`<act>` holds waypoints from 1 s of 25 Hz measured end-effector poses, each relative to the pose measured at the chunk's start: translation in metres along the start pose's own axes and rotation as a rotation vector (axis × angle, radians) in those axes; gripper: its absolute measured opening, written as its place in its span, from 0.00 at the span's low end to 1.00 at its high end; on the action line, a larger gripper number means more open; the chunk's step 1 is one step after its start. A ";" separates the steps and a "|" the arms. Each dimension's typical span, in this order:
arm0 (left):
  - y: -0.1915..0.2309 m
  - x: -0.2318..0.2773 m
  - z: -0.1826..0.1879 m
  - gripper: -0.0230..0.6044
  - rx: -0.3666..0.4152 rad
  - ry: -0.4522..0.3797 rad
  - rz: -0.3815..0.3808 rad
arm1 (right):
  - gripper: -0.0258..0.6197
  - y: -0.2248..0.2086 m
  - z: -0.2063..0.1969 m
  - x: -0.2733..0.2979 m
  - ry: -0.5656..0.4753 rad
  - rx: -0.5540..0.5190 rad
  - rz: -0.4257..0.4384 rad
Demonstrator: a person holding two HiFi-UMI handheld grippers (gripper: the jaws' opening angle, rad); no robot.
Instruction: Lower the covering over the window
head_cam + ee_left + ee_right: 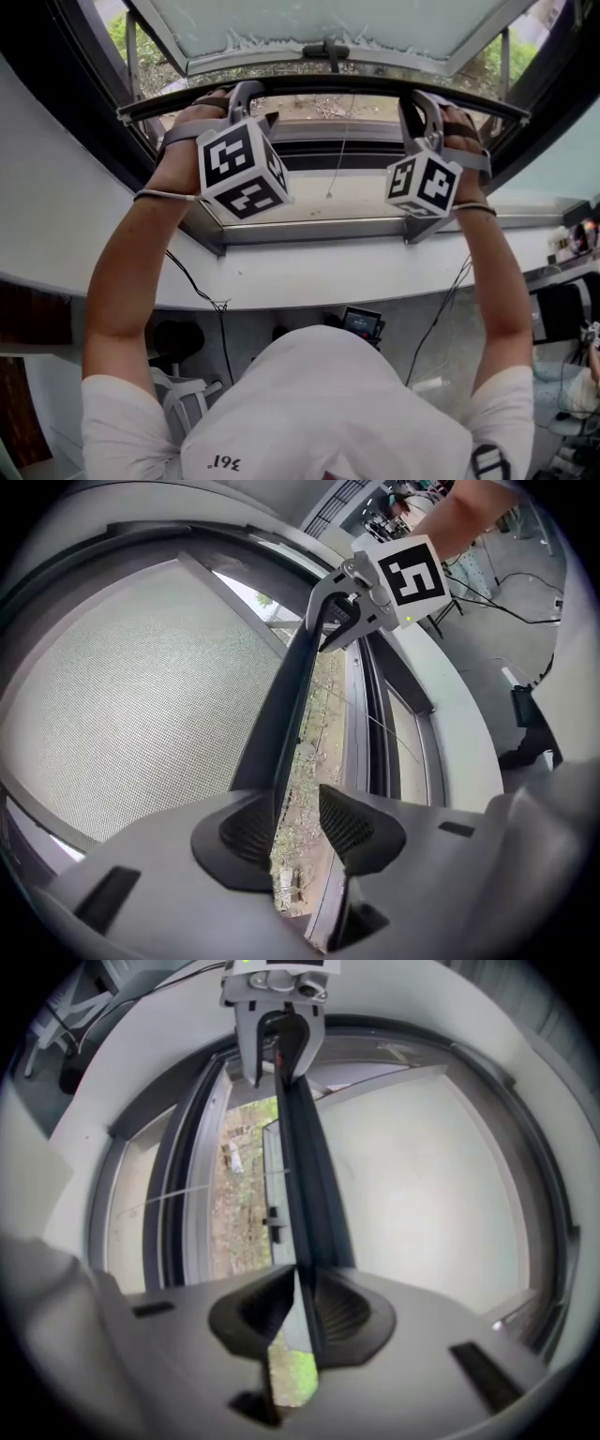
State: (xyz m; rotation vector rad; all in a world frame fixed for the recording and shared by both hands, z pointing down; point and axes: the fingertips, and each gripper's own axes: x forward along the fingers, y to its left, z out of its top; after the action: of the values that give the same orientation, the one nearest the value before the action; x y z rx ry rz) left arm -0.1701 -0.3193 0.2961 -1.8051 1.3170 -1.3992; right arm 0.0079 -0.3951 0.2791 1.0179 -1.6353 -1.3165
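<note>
A dark bottom bar [309,84] of the window covering runs across the window opening, with both grippers on it. In the left gripper view the grey mesh covering [122,696] spreads to the left of the bar [291,696]. My left gripper [295,832] is open: the bar lies against one pad and a gap shows to the other. In the right gripper view the pale covering [431,1194] lies right of the bar [305,1176], and my right gripper [305,1312] is shut on it. From the head view the left gripper [239,94] holds the bar's left part, the right gripper [422,103] its right part.
An outward-opened window sash with a handle [330,52] lies beyond the bar. A thin cord [337,150] hangs down in the opening. Below runs the white sill [309,272]. Under it are cables [202,291], a chair [183,398] and a small screen [361,323].
</note>
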 end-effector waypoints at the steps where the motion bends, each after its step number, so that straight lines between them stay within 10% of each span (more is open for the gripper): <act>1: -0.003 0.001 -0.001 0.26 0.000 0.003 -0.007 | 0.15 0.004 -0.001 0.001 0.004 -0.004 0.012; 25: -0.059 0.018 -0.021 0.35 0.015 0.066 -0.159 | 0.25 0.075 -0.009 -0.003 0.085 -0.016 0.305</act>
State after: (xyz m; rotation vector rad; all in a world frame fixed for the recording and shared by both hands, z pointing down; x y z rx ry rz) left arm -0.1667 -0.3080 0.3605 -1.9038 1.2144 -1.5600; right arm 0.0092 -0.3846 0.3543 0.7676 -1.6375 -1.0675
